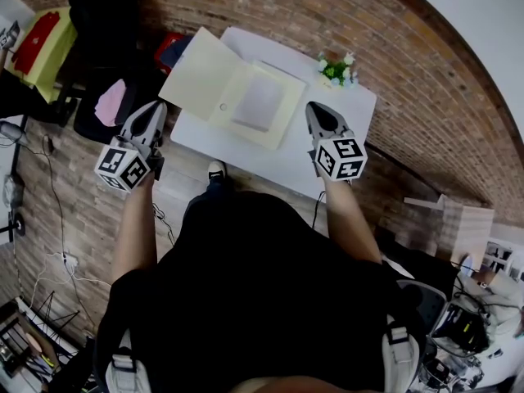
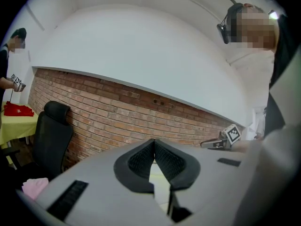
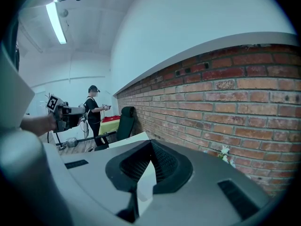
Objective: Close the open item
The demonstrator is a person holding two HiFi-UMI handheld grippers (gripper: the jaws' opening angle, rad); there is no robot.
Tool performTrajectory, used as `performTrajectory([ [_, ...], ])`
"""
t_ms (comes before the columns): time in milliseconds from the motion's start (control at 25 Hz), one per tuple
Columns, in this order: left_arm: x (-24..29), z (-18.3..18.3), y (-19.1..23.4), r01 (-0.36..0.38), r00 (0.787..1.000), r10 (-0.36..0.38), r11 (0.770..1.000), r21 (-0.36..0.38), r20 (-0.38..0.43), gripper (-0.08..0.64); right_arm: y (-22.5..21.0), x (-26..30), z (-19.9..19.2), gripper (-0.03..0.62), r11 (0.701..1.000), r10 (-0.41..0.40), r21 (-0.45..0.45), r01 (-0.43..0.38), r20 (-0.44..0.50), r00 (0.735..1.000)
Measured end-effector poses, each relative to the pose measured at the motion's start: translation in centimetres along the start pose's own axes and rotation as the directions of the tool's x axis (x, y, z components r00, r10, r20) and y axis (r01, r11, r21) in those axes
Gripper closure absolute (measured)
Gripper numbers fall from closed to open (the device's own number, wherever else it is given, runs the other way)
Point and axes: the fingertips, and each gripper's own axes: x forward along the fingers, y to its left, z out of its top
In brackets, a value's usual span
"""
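Observation:
A flat cream box [image 1: 260, 105] lies open on the white table [image 1: 327, 137], with a pale grey pad inside. Its lid [image 1: 199, 74] is folded out to the left, past the table's left edge. My left gripper [image 1: 155, 110] hovers at the table's near left corner, just below the lid, jaws shut and empty; its pads [image 2: 141, 160] meet at the tips. My right gripper [image 1: 316, 110] hangs over the table to the right of the box, also shut with nothing in it. In the right gripper view its pads [image 3: 162, 161] touch at the tips. Neither gripper touches the box.
A small pot of white flowers [image 1: 337, 70] stands at the table's far right corner. A black office chair [image 1: 102, 15], a pink cloth [image 1: 110, 103] and a yellow table with a red cloth [image 1: 37, 39] are to the left. A brick wall runs behind the table. Another person [image 3: 94, 109] stands far off.

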Motion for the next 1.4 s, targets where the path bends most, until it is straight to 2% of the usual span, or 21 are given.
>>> performTrajectory([
  [200, 0.5, 0.2, 1.8, 0.004, 1.000, -0.004, 0.999, -0.035, 0.004, 0.549, -0.1, 1.0, 0.7, 0.572, 1.000, -0.012, 0.000, 0.012, -0.002, 1.000],
  [600, 2.1, 1.1, 5.2, 0.000, 1.000, -0.001, 0.999, -0.048, -0.013, 0.549, 0.1, 4.0, 2.3, 0.572, 1.000, -0.019, 0.004, 0.019, -0.003, 1.000],
  [1000, 5.0, 2.2, 8.8, 0.022, 1.000, -0.023, 0.999, -0.028, -0.020, 0.549, -0.9, 6.5, 3.9, 0.572, 0.999, -0.049, 0.005, 0.049, -0.005, 0.999],
  [1400, 8.0, 3.0, 10.7, 0.056, 0.998, -0.056, 0.998, -0.022, -0.034, 0.549, -0.2, 8.6, 4.8, 0.572, 0.999, -0.043, 0.001, 0.043, -0.011, 0.999],
])
